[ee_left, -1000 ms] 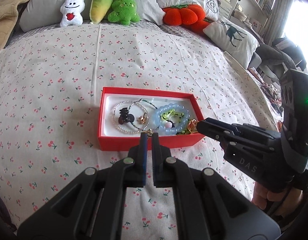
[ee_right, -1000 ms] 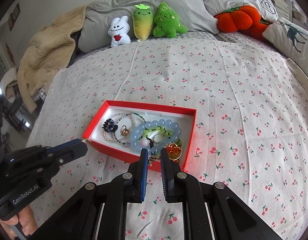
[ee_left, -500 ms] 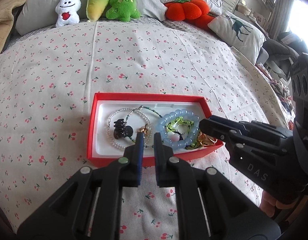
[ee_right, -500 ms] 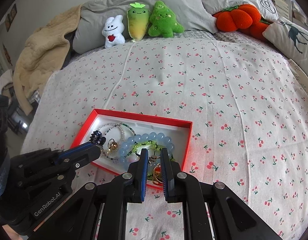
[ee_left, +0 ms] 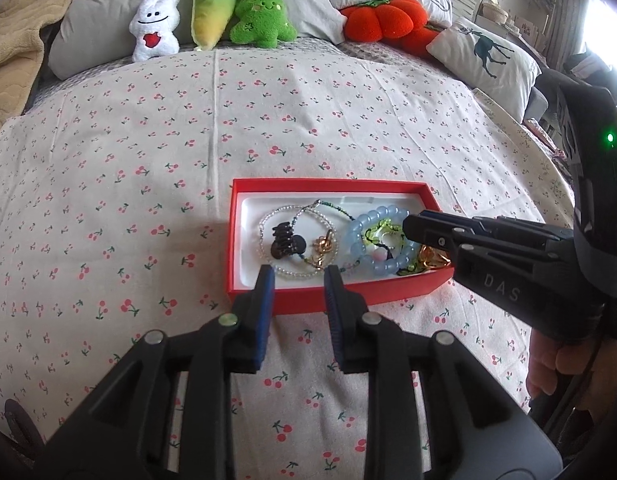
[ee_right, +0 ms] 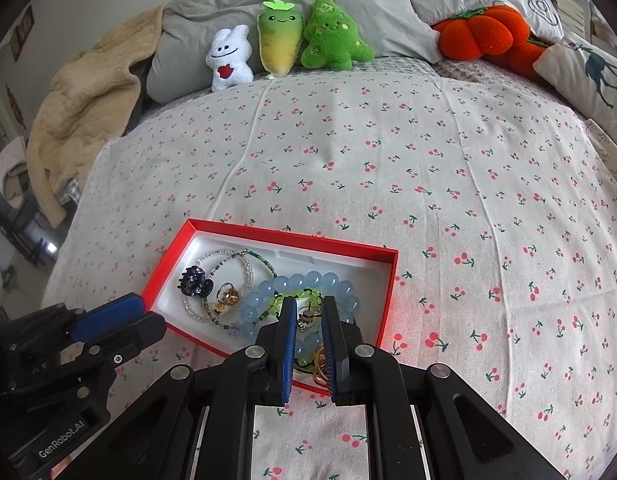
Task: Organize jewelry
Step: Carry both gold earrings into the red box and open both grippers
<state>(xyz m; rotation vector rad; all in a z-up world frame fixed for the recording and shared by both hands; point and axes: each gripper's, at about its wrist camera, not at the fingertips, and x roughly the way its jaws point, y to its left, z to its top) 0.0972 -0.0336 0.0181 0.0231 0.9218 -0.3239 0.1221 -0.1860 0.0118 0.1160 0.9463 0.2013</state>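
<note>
Red jewelry box just ahead; left claw parted, right claw parted over blue bracelet.

Home bedrm: bed, pillows, 3 plushies.

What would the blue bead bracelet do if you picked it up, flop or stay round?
The blue bead bracelet would probably sag a little, being separate round beads on a string. The smooth beads look slippery. The green chain lying inside it might get dragged along.
</note>
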